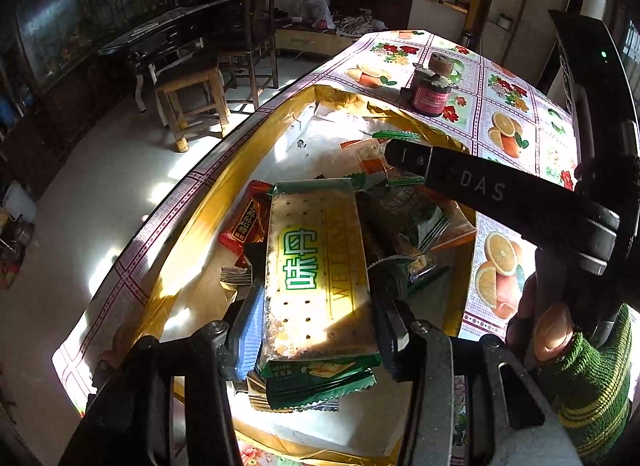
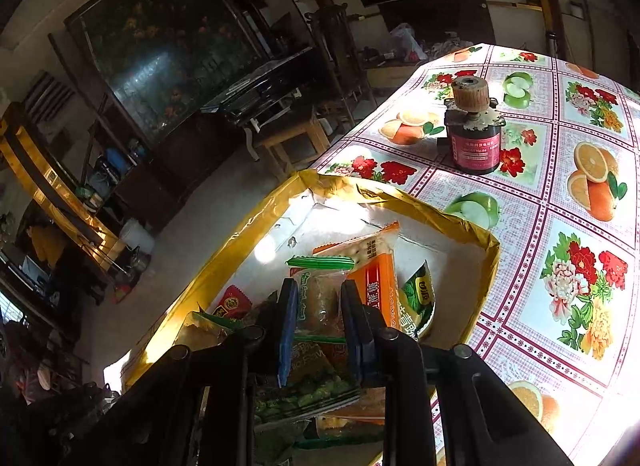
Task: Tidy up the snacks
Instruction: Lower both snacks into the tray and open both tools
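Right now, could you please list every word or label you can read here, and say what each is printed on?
"DAS": right gripper, on its finger.
"WELDAY" (partly glared), large green Chinese characters: cracker packet in left gripper.
Pink label on motor: too small.
Other wrappers' Chinese print: blurred.

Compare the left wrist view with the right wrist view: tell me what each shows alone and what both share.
Only the left wrist view shows the left gripper shut on a green cracker packet, the right gripper's body marked DAS, and a hand in a green striped sleeve. Only the right wrist view shows the right gripper shut on a clear green-ended snack packet, beside an orange packet. Both show the gold-rimmed box of snacks, the red-labelled cylinder and the fruit-patterned tablecloth.
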